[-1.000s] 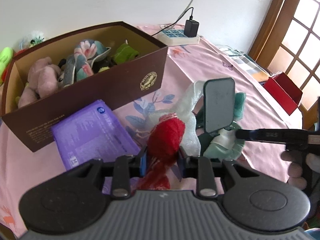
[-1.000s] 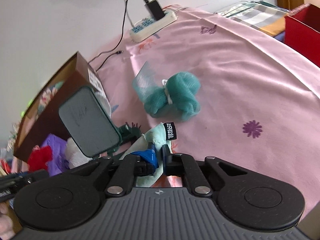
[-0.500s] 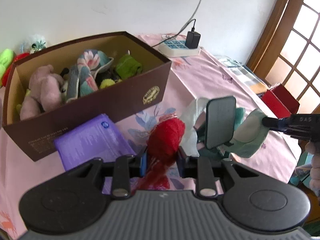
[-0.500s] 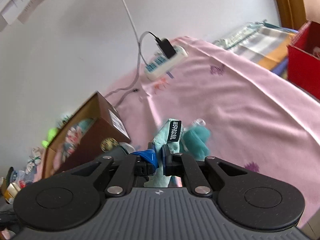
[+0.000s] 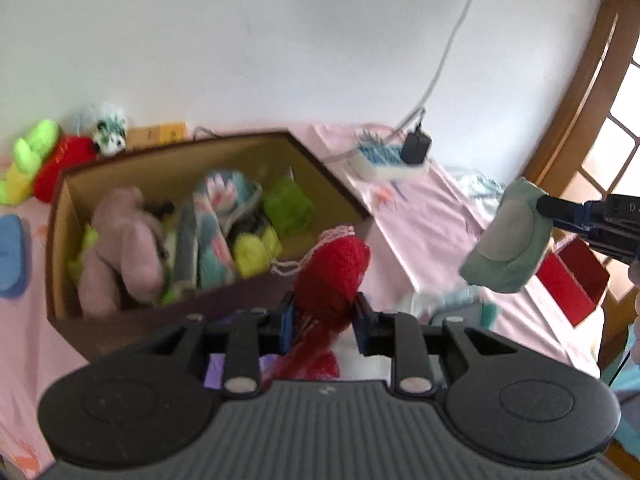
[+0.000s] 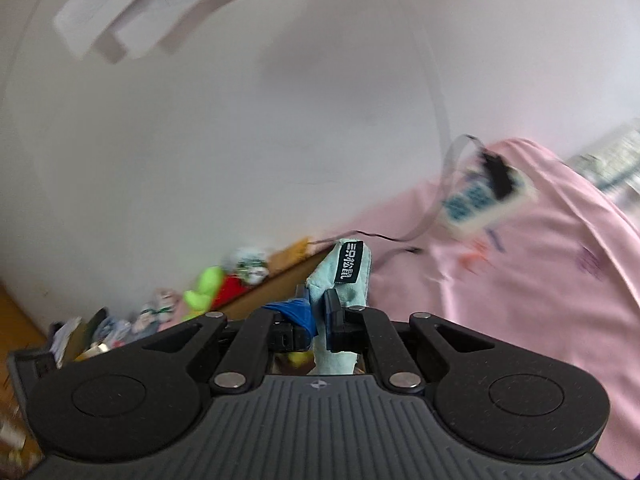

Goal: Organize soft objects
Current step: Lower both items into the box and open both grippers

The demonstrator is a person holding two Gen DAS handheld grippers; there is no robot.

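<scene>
Moved: both grippers now higher than a second ago, toys lifted off the pink tablecloth (image 5: 436, 240).
Left gripper (image 5: 324, 316): narrowly parted, clamping red knitted toy (image 5: 332, 276).
Right gripper (image 6: 318, 316): closed on pale green cloth pad (image 6: 344, 276).
Brown cardboard box (image 5: 120, 320): at 10 o'clock of the red toy, full of plush.

Left gripper (image 5: 324, 316) clamps a red knitted toy (image 5: 330, 276) above the near wall of the brown box (image 5: 132, 320), which holds soft toys. Right gripper (image 5: 538, 204) pinches a grey-green cloth item (image 5: 506, 240) over the pink tablecloth (image 5: 416, 240).
</scene>
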